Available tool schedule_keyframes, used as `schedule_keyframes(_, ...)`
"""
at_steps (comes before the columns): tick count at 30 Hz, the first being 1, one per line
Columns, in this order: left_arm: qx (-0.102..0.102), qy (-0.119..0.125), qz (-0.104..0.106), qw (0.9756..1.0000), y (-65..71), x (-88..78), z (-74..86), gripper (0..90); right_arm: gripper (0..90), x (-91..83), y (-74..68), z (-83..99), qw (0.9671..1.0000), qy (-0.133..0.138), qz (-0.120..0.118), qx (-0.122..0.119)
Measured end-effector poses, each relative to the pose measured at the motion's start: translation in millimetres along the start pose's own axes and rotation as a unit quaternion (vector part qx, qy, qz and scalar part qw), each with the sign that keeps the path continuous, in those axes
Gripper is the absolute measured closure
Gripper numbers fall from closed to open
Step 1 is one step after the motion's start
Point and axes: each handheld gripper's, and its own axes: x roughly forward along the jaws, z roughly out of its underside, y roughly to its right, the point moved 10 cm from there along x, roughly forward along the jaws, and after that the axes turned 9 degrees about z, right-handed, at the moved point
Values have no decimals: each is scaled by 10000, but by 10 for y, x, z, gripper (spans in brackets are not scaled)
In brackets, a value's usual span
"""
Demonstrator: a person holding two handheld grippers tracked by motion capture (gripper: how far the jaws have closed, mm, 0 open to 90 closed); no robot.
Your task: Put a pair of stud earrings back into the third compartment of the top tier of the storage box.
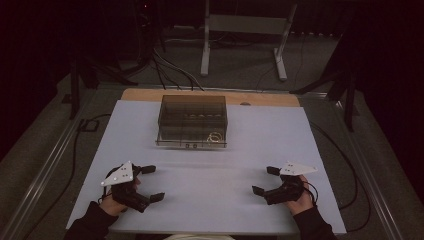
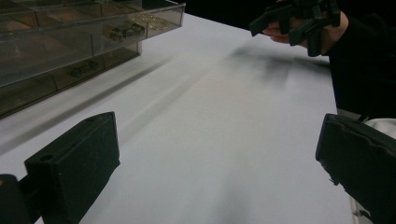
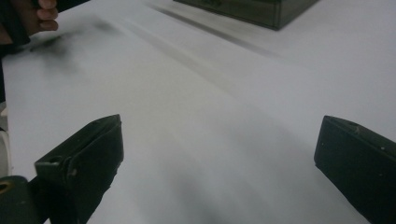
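Grippers parted over white tabletop (image 1: 210, 200), smoky clear plastic compartment box (image 1: 192, 121) at its far middle.
Well short of that box, the left gripper (image 1: 150, 182) sits toward its left and the right gripper (image 1: 266, 180) toward its right, each with jaws spread wide and empty; a small gold ring (image 1: 215, 136) lies in the box's near-right compartment.
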Motion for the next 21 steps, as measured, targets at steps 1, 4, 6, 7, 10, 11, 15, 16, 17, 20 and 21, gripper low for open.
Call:
schedule_keyframes(1, 1, -9, -2, 10000, -5, 2, 2, 5, 13, -17, 10, 18, 10000, -23, 1, 20)
schedule_keyframes(4, -10, 0, -7, 10000, -1, 5, -3, 5, 13, -56, 55, 63, 9999, -70, 79, 19)
schedule_keyframes(6, 16, -18, -4, 10000, 8, 2, -1, 5, 13, -88, 75, 86, 9999, -72, 113, 51)
schedule_keyframes(7, 31, -13, -9, 10000, 6, -1, -4, 5, 13, -105, 85, 96, 9999, -61, 114, 44)
schedule_keyframes(10, -7, 20, -15, 10000, 0, -1, -6, 5, 14, -166, 128, 124, 9998, -31, 138, 144)
schedule_keyframes(11, -8, 2, -12, 10000, 0, 2, -1, 5, 13, -188, 142, 134, 9998, -25, 152, 158)
schedule_keyframes(15, -8, 11, -13, 10000, 3, 6, -4, 5, 14, -267, 204, 185, 9994, 5, 248, 223)
schedule_keyframes(16, -9, 6, -14, 10000, 4, 6, -2, 5, 13, -285, 224, 193, 9993, 19, 271, 268)
schedule_keyframes(17, -3, -2, -14, 10000, 5, 6, -1, 5, 14, -303, 237, 198, 9992, 41, 255, 310)
schedule_keyframes(20, 1, 22, -16, 10000, 3, 2, -9, 5, 14, -333, 284, 208, 9988, 79, 319, 350)
schedule_keyframes(21, 5, 16, -20, 10000, 3, 3, -7, 5, 14, -333, 301, 212, 9987, 72, 349, 372)
